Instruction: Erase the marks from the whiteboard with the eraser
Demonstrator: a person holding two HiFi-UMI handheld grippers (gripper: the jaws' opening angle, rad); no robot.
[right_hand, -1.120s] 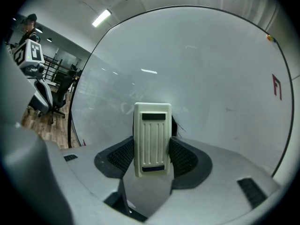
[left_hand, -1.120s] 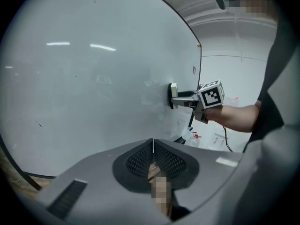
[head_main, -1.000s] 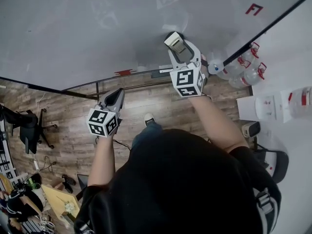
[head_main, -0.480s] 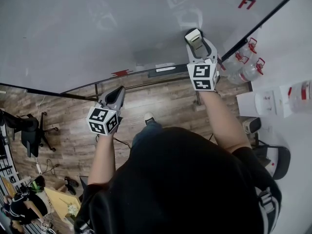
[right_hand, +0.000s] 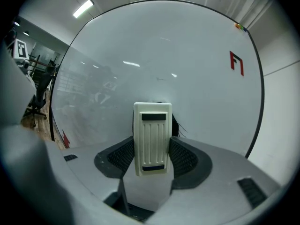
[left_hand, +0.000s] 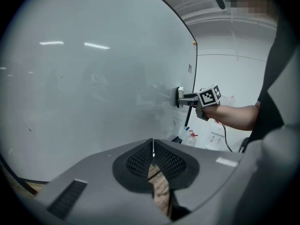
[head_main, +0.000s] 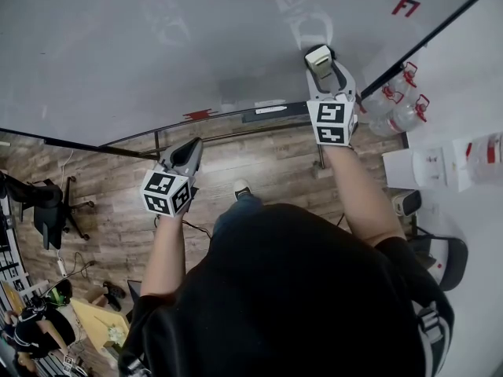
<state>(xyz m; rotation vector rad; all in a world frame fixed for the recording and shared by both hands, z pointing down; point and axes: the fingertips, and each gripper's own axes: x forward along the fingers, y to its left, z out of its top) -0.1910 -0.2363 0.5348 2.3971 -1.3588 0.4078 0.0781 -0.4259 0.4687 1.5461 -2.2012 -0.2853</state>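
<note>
Head view: the person is standing before the whiteboard (head_main: 157, 53), and the right hand-held gripper (head_main: 324, 71) is clamping the eraser (right_hand: 152, 137) by its two long sides. The left gripper view is showing the eraser's working face lying against the board surface.

Compared with the picture from a second ago, the eraser is now lying further to the right on the board. Most of that travel is falling in the first half of the interval, and the second half is adding only a slight shift, so the stroke is probably slowing or turning.

A red mark (head_main: 406, 7) is still standing whole near the board's upper right corner. It is sitting above and to the right of the eraser and apart from it, so the sweep is closing on it but is not yet touching it. The board around the eraser is reading as clean. A small red patch (head_main: 198, 115) is showing at the lower edge, and whether it is ink cannot be told.

The left hand-held gripper (head_main: 189, 154) is keeping its place below the board's lower edge, with its jaws together and nothing between them.
</note>
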